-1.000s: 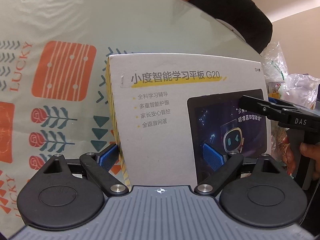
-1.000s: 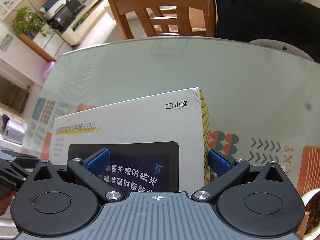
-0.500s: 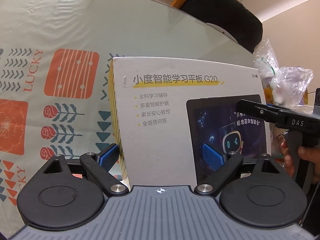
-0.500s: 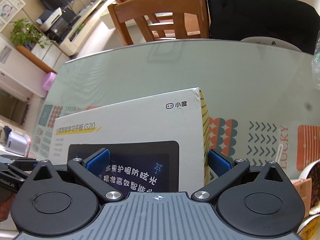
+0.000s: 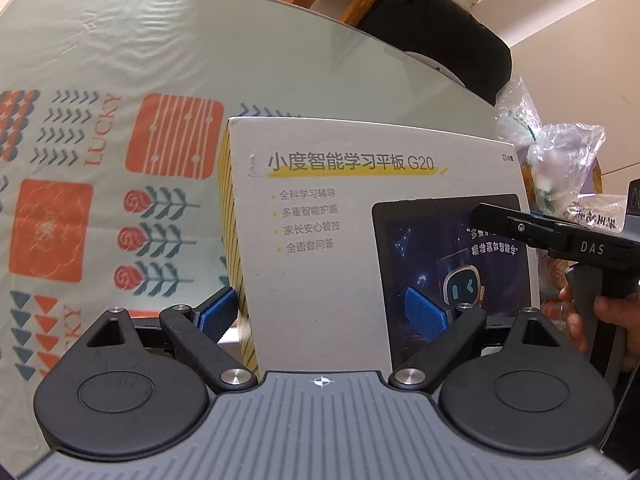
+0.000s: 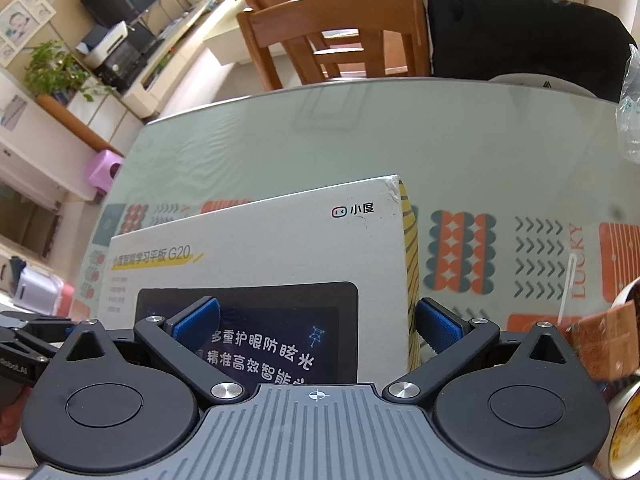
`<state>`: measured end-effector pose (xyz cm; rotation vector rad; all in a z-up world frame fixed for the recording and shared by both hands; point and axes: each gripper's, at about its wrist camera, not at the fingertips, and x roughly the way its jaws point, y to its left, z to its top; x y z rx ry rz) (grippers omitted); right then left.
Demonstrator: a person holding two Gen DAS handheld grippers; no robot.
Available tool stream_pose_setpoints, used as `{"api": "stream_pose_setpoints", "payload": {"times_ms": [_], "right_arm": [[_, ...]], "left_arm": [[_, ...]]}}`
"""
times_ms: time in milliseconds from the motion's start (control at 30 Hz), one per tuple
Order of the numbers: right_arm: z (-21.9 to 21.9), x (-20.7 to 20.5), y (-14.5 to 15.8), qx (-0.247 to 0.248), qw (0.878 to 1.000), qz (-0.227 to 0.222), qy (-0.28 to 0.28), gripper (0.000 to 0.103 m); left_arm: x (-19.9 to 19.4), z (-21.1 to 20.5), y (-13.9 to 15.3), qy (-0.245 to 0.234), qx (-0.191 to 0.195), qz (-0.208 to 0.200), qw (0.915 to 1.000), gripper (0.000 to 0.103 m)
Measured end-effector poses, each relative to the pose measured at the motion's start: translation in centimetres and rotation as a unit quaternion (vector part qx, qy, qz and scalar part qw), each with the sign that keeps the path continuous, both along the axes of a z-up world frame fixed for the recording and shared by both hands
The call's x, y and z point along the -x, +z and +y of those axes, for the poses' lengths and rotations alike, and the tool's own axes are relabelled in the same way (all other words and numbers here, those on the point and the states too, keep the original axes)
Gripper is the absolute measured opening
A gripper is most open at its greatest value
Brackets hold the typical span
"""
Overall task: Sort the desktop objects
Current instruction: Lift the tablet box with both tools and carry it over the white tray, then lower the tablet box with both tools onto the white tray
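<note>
A white tablet box [image 5: 360, 216] with a yellow striped side stands raised off the desk [image 5: 168, 60], held between both tools at its near edge. The left hand-held gripper [image 5: 322, 314] has its blue pads [image 5: 218, 314] spread, one pad at the box's left striped side and the other lying over the printed front face; whether they press the cardboard cannot be told. The right hand-held gripper [image 6: 316, 324] is likewise spread wide across the box's right corner, one blue pad over the printed tablet screen and the other just beside the yellow striped edge [image 6: 410, 248]; firm contact is not clear there either. In the left wrist view the right tool's black frame, marked DAS, reaches across the box's right part, with a hand [image 5: 600, 316] on its grip. The desk is covered by a patterned cloth [image 5: 80, 208] with orange squares, flowers and the word LUCKY. Crumpled plastic bags [image 5: 560, 160] sit beyond the box's right side. Wooden chairs [image 6: 340, 36] and a black cushion [image 6: 520, 28] stand past the far edge of the desk.
</note>
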<state>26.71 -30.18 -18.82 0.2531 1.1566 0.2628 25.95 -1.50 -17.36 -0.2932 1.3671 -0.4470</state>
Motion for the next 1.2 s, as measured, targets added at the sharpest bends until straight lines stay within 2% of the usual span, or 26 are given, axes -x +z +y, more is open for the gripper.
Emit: {"api": "stream_pose_setpoints", "payload": {"times_ms": [367, 567, 833, 1200], "right_arm": [[1.2, 5.4, -0.7, -0.009, 1.000, 0.007, -0.022, 0.103], [1.1, 8.8, -0.2, -0.012, 1.000, 0.007, -0.021, 0.103], [0.3, 14.5, 0.1, -0.018, 1.000, 0.006, -0.018, 0.103], [-2.0, 24.7, -0.6, -0.036, 0.999, 0.019, -0.020, 0.103]], "left_arm": [[4.5, 1.2, 0.0, -0.019, -0.007, 0.003, 0.9998, 0.103], [8.1, 1.1, 0.8, -0.025, -0.011, -0.004, 0.9996, 0.103], [14.2, 0.0, 2.0, -0.023, -0.029, -0.010, 0.9993, 0.103], [24.6, -2.0, 2.4, -0.015, -0.043, -0.009, 0.9989, 0.103]]}}
